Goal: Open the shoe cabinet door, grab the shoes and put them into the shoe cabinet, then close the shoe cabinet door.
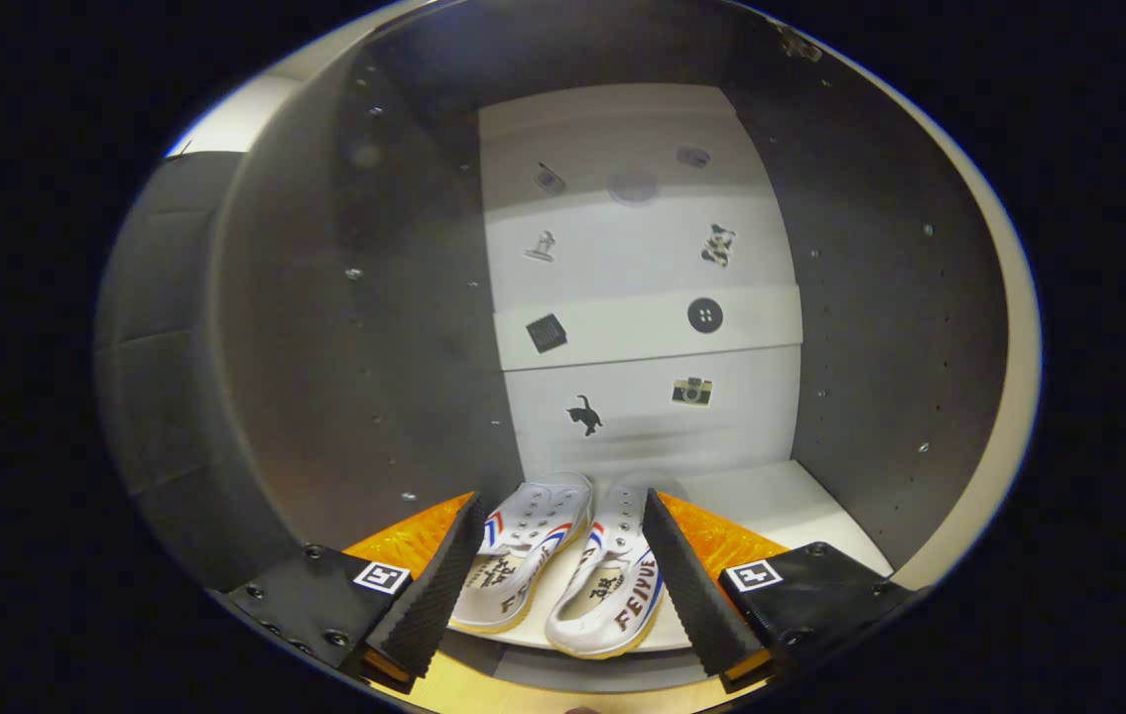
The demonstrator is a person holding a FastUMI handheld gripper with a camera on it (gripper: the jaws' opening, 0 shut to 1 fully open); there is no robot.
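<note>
One gripper (558, 570), its two fingers (434, 585) spread apart, flanking but not pressing the footwear. Two white shoes (563, 565), side by side between the fingers, on the single white shelf (781, 506) of one shoe cabinet (870, 327). Above the shoes, the cabinet's white back panel (642, 337) carries eight small stickers, among them one cat (584, 415), one camera (691, 391) and one button (705, 315).

We see the pair of shoes (563, 570) side by side on the cabinet shelf (781, 501), toes toward the back panel (642, 297), between the spread fingers of the gripper (559, 580), side walls (374, 327) left and right, stickers (583, 415) on the back panel above the shoes
</note>
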